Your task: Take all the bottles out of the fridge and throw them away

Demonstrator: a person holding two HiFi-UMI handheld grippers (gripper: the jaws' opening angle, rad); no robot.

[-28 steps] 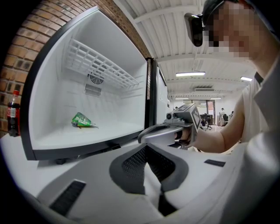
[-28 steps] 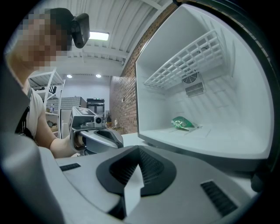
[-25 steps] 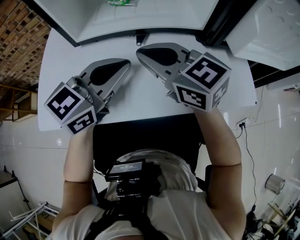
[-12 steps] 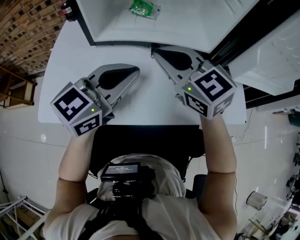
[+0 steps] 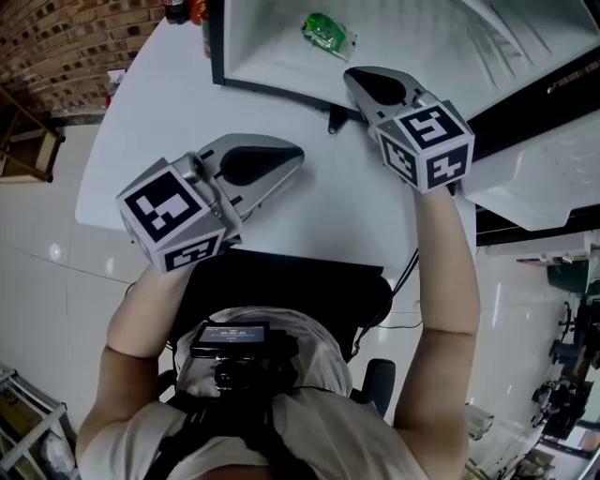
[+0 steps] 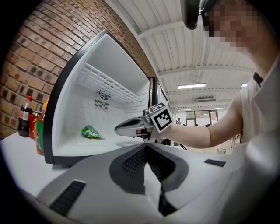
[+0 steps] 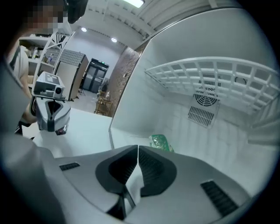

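A crumpled green bottle lies on the floor of the open white fridge. My right gripper is at the fridge's front edge and points in at the bottle, a short way from it. Its jaws have just been opening and stand a crack apart with nothing between them. My left gripper hovers over the white table in front of the fridge, shut and empty.
Several bottles stand on the table left of the fridge, among them a cola bottle and a green one. A wire shelf spans the fridge's upper part. The fridge door hangs open at the right.
My right gripper has moved forward from the table to the fridge opening and rolled. The left gripper has risen a little. The green bottle has come fully into view.
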